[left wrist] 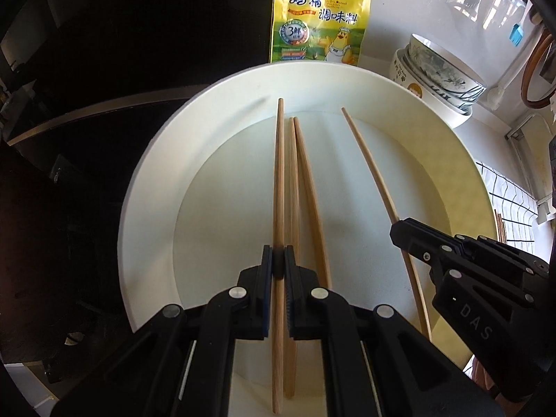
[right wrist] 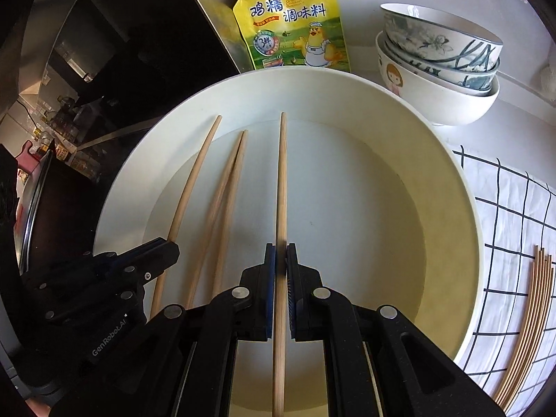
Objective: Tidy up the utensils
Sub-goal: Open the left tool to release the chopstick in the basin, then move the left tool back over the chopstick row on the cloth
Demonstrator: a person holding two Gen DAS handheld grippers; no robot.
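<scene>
Left tongs (left wrist: 278, 264) clamped on one chopstick (left wrist: 278, 173), right tongs (right wrist: 280, 260) on another (right wrist: 281, 180); two loose chopsticks (right wrist: 226, 191) between, in basin (right wrist: 448, 173).

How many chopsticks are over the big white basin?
4: one in the left gripper, one in the right gripper, two loose chopsticks lying between them. More lie on the checked cloth.
</scene>
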